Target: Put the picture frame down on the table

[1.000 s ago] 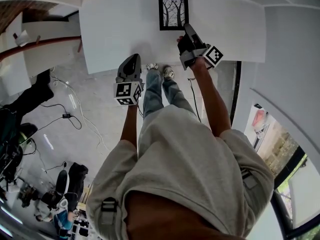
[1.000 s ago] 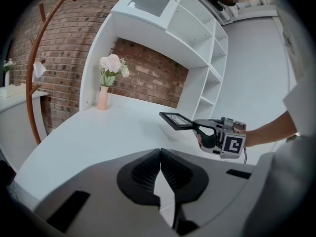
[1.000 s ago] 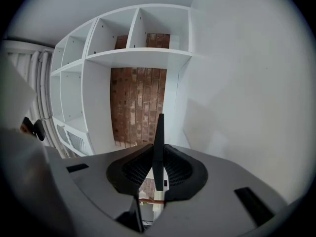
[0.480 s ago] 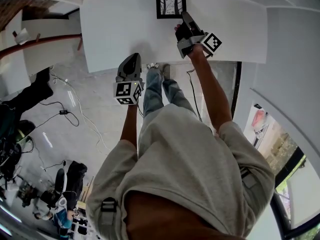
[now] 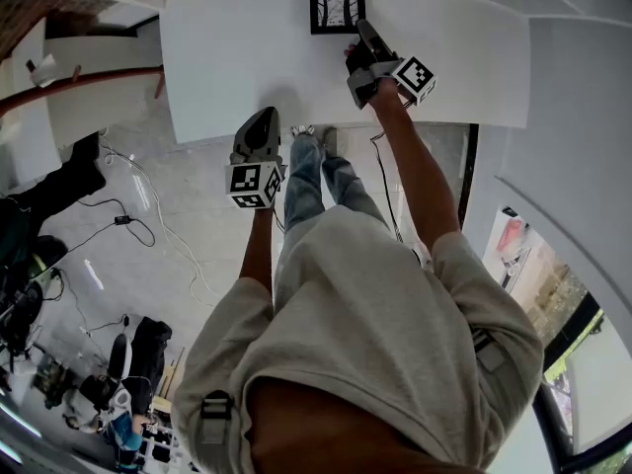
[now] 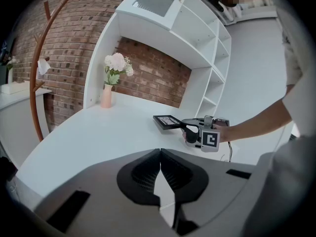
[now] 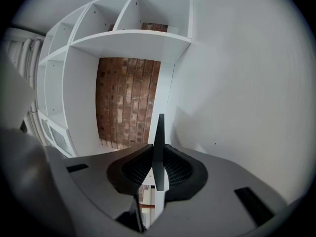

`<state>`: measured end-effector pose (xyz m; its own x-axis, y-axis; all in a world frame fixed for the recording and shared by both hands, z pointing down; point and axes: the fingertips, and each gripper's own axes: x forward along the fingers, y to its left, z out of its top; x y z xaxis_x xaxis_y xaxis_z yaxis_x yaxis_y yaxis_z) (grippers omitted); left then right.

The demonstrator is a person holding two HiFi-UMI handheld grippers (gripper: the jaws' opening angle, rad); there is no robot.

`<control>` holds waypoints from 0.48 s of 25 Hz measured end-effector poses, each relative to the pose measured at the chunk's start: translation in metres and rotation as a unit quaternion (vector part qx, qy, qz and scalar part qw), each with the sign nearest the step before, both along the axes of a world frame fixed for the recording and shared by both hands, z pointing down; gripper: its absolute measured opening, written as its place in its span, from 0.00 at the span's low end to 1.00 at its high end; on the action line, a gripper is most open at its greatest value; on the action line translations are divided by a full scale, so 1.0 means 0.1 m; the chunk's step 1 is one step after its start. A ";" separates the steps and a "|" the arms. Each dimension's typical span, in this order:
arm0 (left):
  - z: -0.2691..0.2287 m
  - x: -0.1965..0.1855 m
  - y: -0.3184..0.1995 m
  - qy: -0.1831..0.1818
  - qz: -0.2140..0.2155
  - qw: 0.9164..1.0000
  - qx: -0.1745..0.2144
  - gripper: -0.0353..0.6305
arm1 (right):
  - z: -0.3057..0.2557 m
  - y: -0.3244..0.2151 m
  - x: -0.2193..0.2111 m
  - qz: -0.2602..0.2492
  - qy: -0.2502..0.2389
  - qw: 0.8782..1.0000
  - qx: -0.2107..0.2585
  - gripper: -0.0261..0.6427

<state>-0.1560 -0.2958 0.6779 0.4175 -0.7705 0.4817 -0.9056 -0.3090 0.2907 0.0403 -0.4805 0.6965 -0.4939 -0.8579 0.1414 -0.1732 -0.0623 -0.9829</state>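
Smooth matt table (image 5: 237, 47); picture frame (image 5: 337, 2) perhaps glossy.

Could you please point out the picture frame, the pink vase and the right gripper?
picture frame (image 5: 337, 3): head view, picture centre.
pink vase (image 6: 106, 97): left gripper view, body.
right gripper (image 5: 363, 31): head view, between its fingertips.

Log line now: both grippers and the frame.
right gripper: shut on picture frame | picture frame: flat over table, contact unclear | left gripper: shut, empty
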 end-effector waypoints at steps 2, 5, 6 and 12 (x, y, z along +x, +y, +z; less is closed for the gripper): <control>-0.01 0.01 0.00 0.000 -0.001 1.000 0.000 0.08 | 0.04 0.00 0.00 -0.001 0.003 1.000 -0.007 0.17; -0.02 0.02 -0.01 0.000 -0.002 1.000 0.000 0.08 | 0.08 0.01 0.01 -0.001 0.013 1.000 -0.016 0.17; -0.02 0.02 -0.01 0.000 -0.002 1.000 0.000 0.08 | 0.10 0.01 0.01 -0.001 0.017 1.000 -0.020 0.17; -0.01 0.03 -0.01 0.002 -0.003 1.000 -0.002 0.08 | 0.16 0.00 0.01 0.005 0.036 0.999 -0.030 0.17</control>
<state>-0.1532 -0.2970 0.6770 0.4146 -0.7717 0.4822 -0.9062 -0.3020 0.2959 0.0410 -0.4803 0.7120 -0.4722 -0.8515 0.2278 -0.2418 -0.1234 -0.9625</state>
